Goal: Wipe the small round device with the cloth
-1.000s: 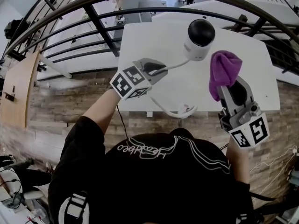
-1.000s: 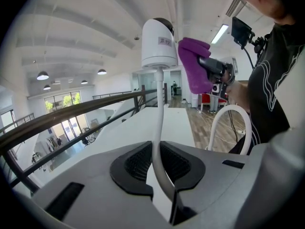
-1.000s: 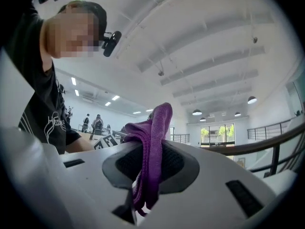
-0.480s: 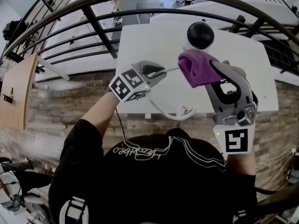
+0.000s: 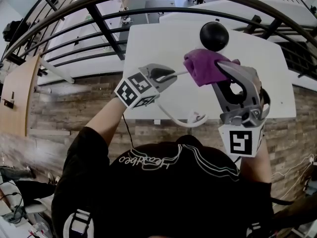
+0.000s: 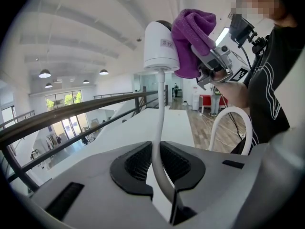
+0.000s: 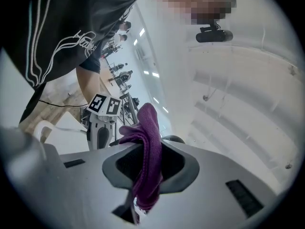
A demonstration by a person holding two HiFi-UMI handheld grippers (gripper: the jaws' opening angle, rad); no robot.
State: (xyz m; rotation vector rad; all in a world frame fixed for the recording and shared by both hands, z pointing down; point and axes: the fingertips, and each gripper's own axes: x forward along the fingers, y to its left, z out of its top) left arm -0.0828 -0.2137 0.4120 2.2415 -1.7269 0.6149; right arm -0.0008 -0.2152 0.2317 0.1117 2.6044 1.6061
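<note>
The small round device, white with a black dome point(image 5: 214, 35), is held up on its thin white stem point(image 5: 179, 74). My left gripper point(image 5: 167, 75) is shut on that stem point(image 6: 159, 128), and the device's white body point(image 6: 160, 46) rises above the jaws. My right gripper point(image 5: 220, 67) is shut on a purple cloth point(image 5: 204, 66), which lies pressed against the device's side point(image 6: 190, 35) and hides the white body in the head view. In the right gripper view the cloth point(image 7: 149, 151) hangs between the jaws, with the dark dome point(image 7: 174, 139) just behind it.
A white table point(image 5: 148, 48) lies below, beyond a black railing point(image 5: 101, 21). The device's white cable loops point(image 5: 190, 119) down toward my body. A brick wall face point(image 5: 59, 108) runs under the table edge. My black-clad torso fills the lower part of the head view.
My right gripper rolled and moved left, bringing the cloth from the device's right onto its white body. The left gripper and the device stayed put.
</note>
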